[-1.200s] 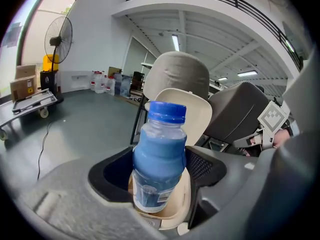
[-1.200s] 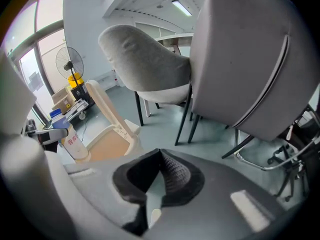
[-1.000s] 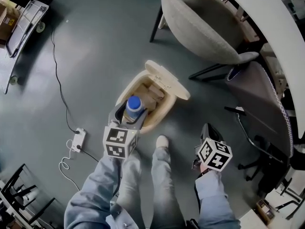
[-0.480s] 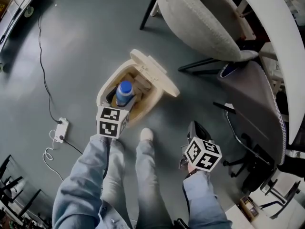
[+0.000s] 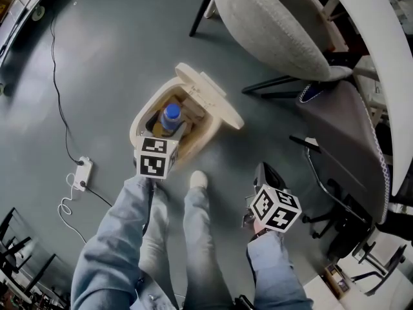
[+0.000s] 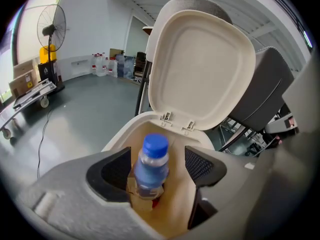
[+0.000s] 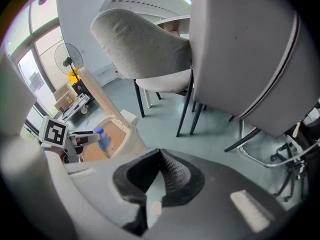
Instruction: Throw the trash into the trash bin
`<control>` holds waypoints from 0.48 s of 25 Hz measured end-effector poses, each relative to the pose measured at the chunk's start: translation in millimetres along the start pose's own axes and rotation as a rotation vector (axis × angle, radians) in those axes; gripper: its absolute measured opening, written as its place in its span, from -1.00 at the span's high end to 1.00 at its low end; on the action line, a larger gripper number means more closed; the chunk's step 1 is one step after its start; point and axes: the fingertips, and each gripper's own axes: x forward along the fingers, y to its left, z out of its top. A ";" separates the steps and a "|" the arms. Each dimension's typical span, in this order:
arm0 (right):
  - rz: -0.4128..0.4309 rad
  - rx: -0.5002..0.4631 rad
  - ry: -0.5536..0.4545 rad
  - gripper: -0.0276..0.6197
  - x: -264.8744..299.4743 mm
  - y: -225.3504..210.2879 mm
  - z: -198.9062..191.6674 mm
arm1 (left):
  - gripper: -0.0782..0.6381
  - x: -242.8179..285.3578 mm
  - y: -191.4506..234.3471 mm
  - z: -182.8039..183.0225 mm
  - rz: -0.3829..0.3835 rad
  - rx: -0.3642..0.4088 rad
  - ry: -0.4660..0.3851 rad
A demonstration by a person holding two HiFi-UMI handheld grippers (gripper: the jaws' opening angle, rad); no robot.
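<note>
A cream trash bin [image 5: 137, 125] stands on the floor with its lid [image 5: 210, 99] flipped up. A clear bottle with a blue cap [image 5: 170, 117] stands upright inside the bin's mouth, above brown cardboard scraps. My left gripper [image 5: 162, 138] hovers over the near rim. In the left gripper view the bottle [image 6: 150, 164] sits between the wide-apart jaws, with a gap showing on its right side, and the lid [image 6: 200, 69] rises behind. My right gripper [image 5: 263, 173] hangs to the right of the person's legs, jaws closed and empty [image 7: 159, 156]. It sees the bin [image 7: 122, 134] at its left.
Grey upholstered chairs [image 5: 271, 24] with dark legs stand just beyond and right of the bin. A white power strip [image 5: 81, 174] and its cable lie on the floor at the left. A white shoe [image 5: 198, 180] stands near the bin. A fan [image 6: 50, 29] and a cart [image 6: 27, 96] stand far left.
The bottle sits lower and farther from the left gripper's marker cube, down in the bin's mouth. The left gripper has edged slightly back. The right gripper has not moved since half a second ago.
</note>
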 end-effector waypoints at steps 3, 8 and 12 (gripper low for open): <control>0.002 0.001 -0.002 0.91 -0.6 -0.5 0.5 | -0.15 -1.9 1.3 1.8 0.002 -0.016 -0.004; 0.004 0.003 -0.006 0.91 -1.4 0.4 0.9 | -0.15 -10.4 3.3 7.1 0.001 -0.014 -0.021; 0.011 0.003 -0.003 0.91 -1.3 5.6 -1.6 | -0.15 -17.6 5.1 8.7 0.001 -0.018 -0.029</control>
